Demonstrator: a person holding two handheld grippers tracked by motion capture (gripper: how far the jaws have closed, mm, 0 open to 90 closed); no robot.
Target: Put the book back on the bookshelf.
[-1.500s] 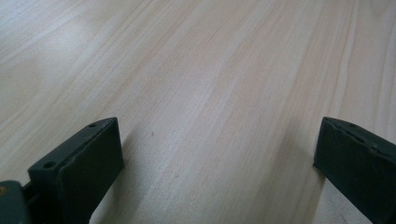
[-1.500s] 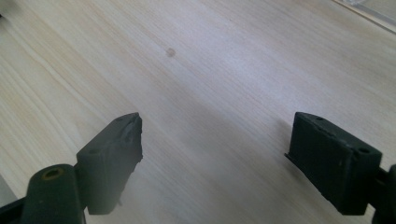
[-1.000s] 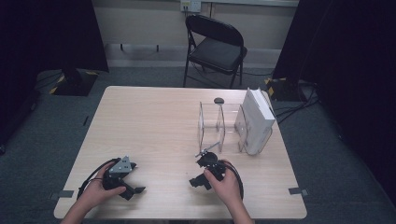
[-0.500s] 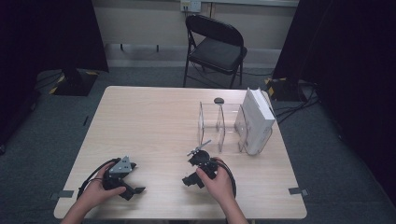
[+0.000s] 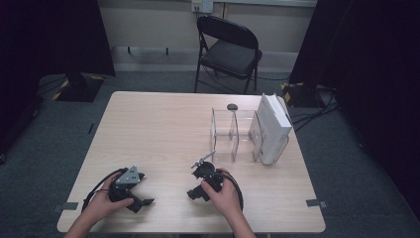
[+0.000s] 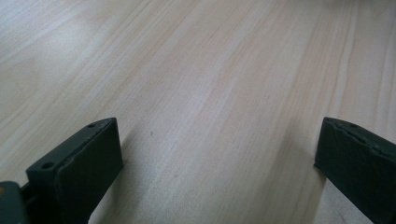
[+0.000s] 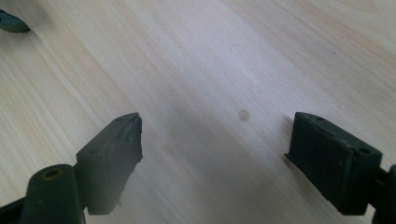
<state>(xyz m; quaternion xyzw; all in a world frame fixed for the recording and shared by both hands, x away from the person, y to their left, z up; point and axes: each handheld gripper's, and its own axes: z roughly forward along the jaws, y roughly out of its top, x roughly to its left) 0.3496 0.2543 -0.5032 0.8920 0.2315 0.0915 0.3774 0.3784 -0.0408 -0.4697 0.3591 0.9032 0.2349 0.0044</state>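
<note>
While both grippers rest low over the desk (image 5: 163, 129) with jaws spread apart and nothing between them, the clear divided organizer (image 5: 233, 136) stands ahead and to the right of the right gripper (image 5: 198, 186), its long axis running across. The right gripper lies near it; the left gripper (image 5: 136, 196) sits well apart.

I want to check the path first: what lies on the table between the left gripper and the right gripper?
Nothing: in the high view only bare table shows between the left gripper and the right gripper.
</note>
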